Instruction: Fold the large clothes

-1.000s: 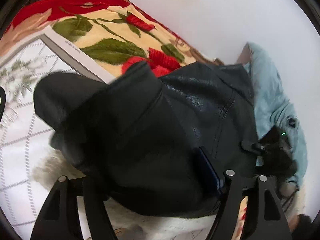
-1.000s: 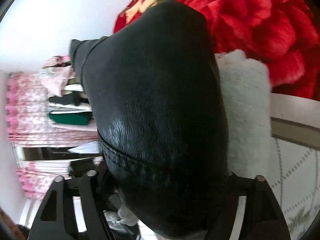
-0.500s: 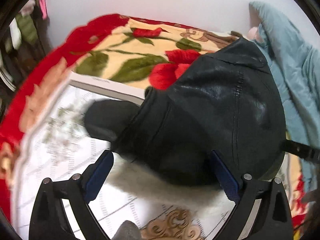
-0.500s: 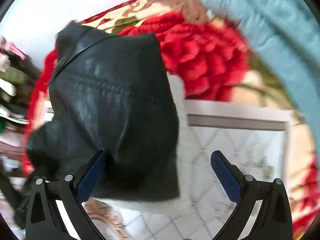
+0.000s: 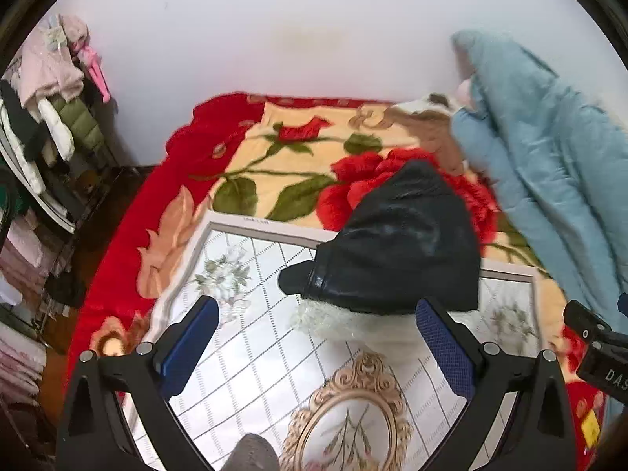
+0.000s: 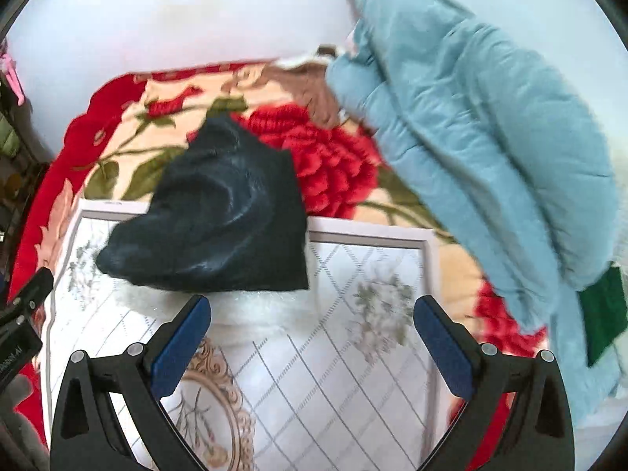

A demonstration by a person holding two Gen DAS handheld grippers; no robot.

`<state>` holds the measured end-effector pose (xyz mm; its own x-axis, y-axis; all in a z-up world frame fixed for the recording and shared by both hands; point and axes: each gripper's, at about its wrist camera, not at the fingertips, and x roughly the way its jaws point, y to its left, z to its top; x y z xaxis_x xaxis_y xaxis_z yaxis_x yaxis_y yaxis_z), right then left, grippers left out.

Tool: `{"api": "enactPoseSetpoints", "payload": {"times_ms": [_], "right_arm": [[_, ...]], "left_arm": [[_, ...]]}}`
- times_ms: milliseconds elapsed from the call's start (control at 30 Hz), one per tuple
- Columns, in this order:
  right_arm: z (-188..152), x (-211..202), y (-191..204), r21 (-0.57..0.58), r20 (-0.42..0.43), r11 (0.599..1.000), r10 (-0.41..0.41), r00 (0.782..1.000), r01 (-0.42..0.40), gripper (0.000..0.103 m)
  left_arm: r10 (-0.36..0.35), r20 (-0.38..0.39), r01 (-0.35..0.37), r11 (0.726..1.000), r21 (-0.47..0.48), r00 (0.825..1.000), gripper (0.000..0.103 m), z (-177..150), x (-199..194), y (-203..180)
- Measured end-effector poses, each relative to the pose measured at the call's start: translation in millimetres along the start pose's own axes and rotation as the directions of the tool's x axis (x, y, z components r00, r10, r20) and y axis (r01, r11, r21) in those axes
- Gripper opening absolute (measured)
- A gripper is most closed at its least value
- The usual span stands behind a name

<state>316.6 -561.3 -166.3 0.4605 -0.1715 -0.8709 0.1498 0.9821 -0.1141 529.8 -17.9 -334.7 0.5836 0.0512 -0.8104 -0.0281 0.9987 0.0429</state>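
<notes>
A black leather jacket lies folded in a compact bundle on the bed, with its white fleece lining showing along the near edge. It also shows in the right wrist view, lining towards me. My left gripper is open and empty, held above and short of the bundle. My right gripper is open and empty, also short of it. The right gripper's body shows at the left view's right edge.
The bundle rests on a white patterned mat over a red rose blanket. A light blue quilted coat is heaped at the right. A rack of clothes stands at the left. A white wall is behind.
Both grippers opened, let go of the jacket and pulled back and up. The jacket now lies folded on the mat, farther from both cameras.
</notes>
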Motion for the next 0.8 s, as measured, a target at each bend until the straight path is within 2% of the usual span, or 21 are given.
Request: {"api": "enactPoseSetpoints", "payload": {"times_ms": [267,400,600,800], "right_arm": [[-33.3,-178.4,-5.1,0.049,0.064,0.999,-0.013,0.998,0.010,0.103],[-51.0,-253.6,-8.8,0.056,0.102,0.998,-0.016,0.995,0.011,0.103],[-81.4,-350.9,-17.7,0.022,0.197,1.000,-0.016,0.980,0.011,0.103],[-105.5,-416.2,-28.9,0.016,0.248,1.000,-0.004,0.969,0.000,0.103]], "left_arm": [[-0.037,0.045,0.034,0.998,0.051,0.998,0.103,-11.9,-138.8,15.8],[-0.050,0.050,0.048,0.998,0.038,0.997,0.103,-21.3,-196.8,26.2],[-0.036,0.097,0.034,0.999,0.013,0.995,0.103,-36.7,-262.2,37.2],[-0.040,0.121,0.039,0.999,0.015,0.992,0.103,-53.5,-311.4,40.6]]}}
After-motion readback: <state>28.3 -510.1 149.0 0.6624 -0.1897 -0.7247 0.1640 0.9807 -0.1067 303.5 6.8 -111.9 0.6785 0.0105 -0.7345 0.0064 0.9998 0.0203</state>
